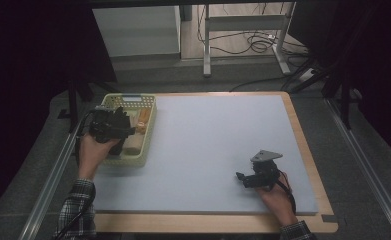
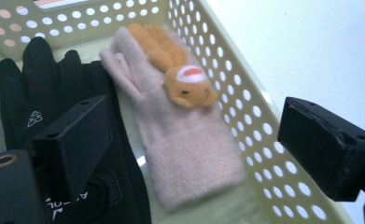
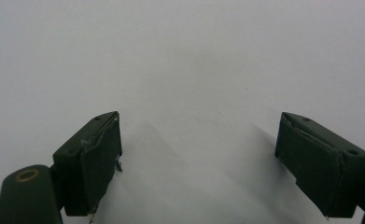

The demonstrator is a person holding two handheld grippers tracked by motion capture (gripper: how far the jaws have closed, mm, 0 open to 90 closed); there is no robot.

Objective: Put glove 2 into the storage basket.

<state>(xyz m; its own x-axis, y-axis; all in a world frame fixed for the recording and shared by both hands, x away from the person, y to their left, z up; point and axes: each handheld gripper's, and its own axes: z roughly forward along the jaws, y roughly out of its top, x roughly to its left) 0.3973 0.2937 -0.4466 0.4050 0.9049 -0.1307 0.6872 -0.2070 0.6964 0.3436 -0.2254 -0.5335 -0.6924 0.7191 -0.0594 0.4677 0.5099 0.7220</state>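
Pale blue padding (image 1: 218, 150) covers the wooden table (image 1: 310, 165), and most of it lies bare between the two hands. At its far left corner sits a yellow-green plastic basket (image 1: 150, 127) with holes punched through its walls.

On that side, the person's left hand tips the left gripper (image 2: 194, 140) down over the basket; its black jaws stand wide apart with nothing pressed between them, one above a black glove (image 2: 40, 93), the other out past the basket's perforated wall. Well away, near the table's front right, the right gripper (image 3: 199, 154) rests low over the padding, its jaws spread wide too and holding nothing.

Inside the basket lie two gloves side by side and touching: the black one, and a pink knitted glove (image 2: 185, 149) with an orange plush animal (image 2: 180, 70) on its back.
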